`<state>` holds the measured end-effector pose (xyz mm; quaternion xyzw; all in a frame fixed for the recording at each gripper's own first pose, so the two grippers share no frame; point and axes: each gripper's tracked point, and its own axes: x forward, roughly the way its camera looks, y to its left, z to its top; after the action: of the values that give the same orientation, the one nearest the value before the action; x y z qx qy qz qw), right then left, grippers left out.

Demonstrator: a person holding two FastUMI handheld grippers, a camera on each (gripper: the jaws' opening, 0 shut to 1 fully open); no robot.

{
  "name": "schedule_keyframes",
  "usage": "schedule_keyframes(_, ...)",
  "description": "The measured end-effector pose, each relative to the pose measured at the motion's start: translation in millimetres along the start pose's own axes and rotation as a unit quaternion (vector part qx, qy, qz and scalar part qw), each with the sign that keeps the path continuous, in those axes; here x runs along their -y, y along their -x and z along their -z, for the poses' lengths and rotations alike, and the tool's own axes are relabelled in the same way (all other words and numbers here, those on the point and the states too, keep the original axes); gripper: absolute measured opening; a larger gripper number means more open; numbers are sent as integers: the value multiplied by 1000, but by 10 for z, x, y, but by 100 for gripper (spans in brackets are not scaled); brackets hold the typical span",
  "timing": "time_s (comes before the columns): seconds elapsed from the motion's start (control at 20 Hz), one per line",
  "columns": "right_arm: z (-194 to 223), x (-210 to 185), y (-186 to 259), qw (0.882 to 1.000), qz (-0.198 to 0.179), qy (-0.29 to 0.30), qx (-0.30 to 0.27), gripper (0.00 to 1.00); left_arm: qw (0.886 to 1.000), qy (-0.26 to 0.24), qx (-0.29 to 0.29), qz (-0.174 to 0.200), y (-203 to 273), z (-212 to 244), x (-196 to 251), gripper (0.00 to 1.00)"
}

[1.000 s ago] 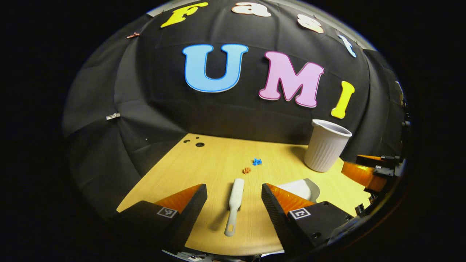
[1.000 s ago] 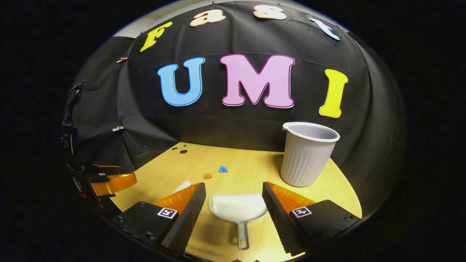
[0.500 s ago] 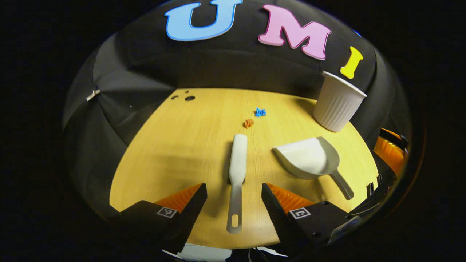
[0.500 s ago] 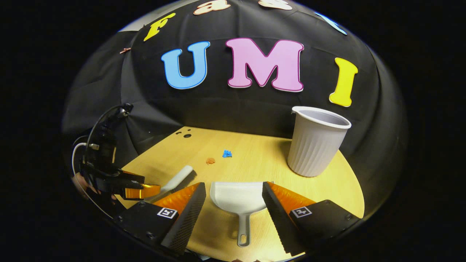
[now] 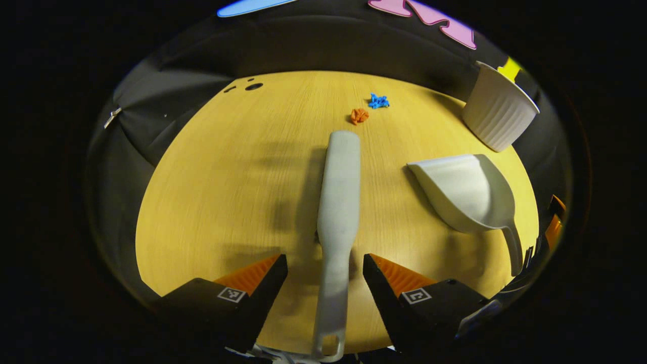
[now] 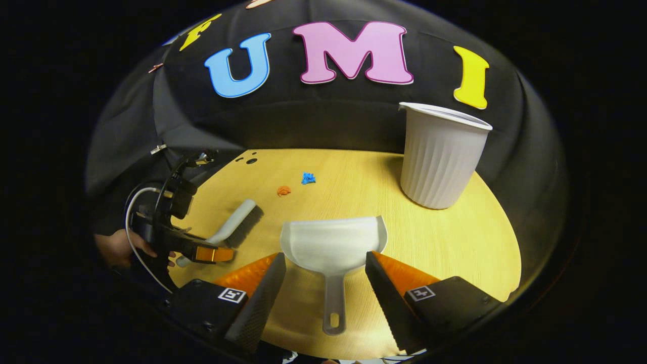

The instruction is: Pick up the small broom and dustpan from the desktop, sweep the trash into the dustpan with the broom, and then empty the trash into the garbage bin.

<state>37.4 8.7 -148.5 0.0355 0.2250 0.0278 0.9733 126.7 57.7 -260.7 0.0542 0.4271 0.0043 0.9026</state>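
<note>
Both grippers have descended since the earlier frame: left gripper, jaws apart, straddles the broom handle, right gripper, jaws apart, brackets the dustpan handle, positioned for grasping on the desktop.

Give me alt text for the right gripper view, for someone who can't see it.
The right gripper, open, straddles the handle of a white dustpan lying on a wooden desktop. Beyond it are two trash scraps, orange and blue, and a white ribbed bin at right. At left, the left gripper reaches a small broom.
</note>
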Motion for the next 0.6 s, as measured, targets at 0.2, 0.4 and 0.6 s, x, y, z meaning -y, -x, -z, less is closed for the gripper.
schedule_keyframes(0.2,38,4,-41,1000,0,-11,-4,99,1000,-11,-6,-10,-137,-72,4,91)
schedule_keyframes(0.4,55,29,-95,1000,-1,-8,-9,99,1000,-29,5,-6,-182,-123,58,75)
schedule_keyframes(0.6,98,29,-179,1000,1,-8,-22,99,999,-39,16,-11,-181,-125,135,38)
